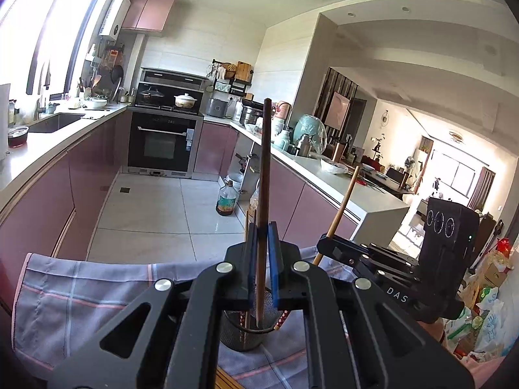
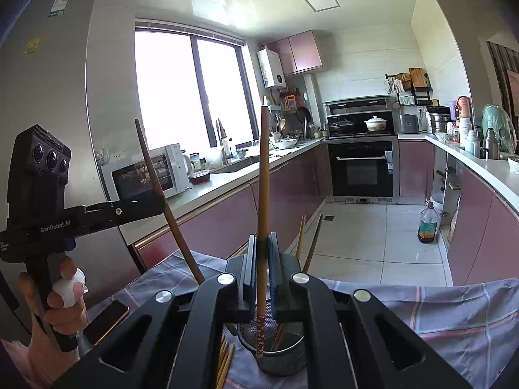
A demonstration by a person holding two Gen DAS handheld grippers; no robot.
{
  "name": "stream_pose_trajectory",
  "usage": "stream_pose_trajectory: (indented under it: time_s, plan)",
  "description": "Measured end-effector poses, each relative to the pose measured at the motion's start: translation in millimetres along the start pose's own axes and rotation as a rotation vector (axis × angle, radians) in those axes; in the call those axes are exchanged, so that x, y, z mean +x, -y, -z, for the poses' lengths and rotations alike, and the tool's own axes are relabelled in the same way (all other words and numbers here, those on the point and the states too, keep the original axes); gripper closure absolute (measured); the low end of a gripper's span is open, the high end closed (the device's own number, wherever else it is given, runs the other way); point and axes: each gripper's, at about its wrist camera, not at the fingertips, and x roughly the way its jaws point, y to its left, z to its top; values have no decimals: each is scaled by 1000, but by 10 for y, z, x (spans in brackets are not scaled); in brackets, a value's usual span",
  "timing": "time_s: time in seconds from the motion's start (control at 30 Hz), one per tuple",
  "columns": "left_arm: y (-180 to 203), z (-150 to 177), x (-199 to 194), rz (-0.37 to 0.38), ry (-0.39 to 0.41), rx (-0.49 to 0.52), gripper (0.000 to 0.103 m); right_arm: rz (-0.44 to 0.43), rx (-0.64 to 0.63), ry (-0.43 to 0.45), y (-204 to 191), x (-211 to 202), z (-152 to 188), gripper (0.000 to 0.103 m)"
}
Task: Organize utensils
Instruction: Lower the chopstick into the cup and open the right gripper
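Note:
My left gripper (image 1: 262, 230) is shut on a dark brown chopstick (image 1: 265, 162) that stands almost upright, its lower end inside the black mesh holder (image 1: 238, 335). My right gripper (image 2: 262, 240) is shut on a lighter chopstick (image 2: 263, 175) with a patterned lower end, also dipping into the holder (image 2: 287, 358). Each gripper shows in the other's view: the right gripper (image 1: 326, 240) with its slanted chopstick (image 1: 343, 204), the left gripper (image 2: 160, 202) with its own chopstick (image 2: 155, 178). Two more chopsticks (image 2: 308, 240) lean in the holder. Several loose chopsticks (image 2: 223, 361) lie beside it.
The holder stands on a checked grey cloth (image 2: 438, 317) at the table's edge. A phone (image 2: 107, 321) lies at the left, near the hand (image 2: 61, 291) on the left gripper's handle. Pink cabinets and counters line both sides; an oil bottle (image 2: 428, 223) stands on the tiled floor.

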Motion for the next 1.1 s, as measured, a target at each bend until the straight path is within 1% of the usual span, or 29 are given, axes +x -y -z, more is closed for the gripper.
stream_pose_trajectory:
  time_s: [0.17, 0.43, 0.57, 0.83, 0.97, 1.1]
  plan:
    - [61, -15, 96, -26, -14, 12, 96, 24, 0, 9, 53, 59, -6, 97]
    - [0, 61, 424, -50, -108, 6, 96, 37, 2, 16, 60, 141, -10, 98]
    - [-48, 117, 569, -57, -145, 1, 96, 45, -7, -4, 34, 222, 9, 98]
    - [-74, 207, 781, -63, -230, 16, 96, 48, -10, -142, 57, 474, 172, 98]
    - [-104, 220, 868, -63, -280, 34, 96, 48, -6, -244, 82, 627, 245, 98]
    - [-171, 203, 1010, -47, -316, 10, 96, 61, 21, -309, 127, 771, 323, 96]
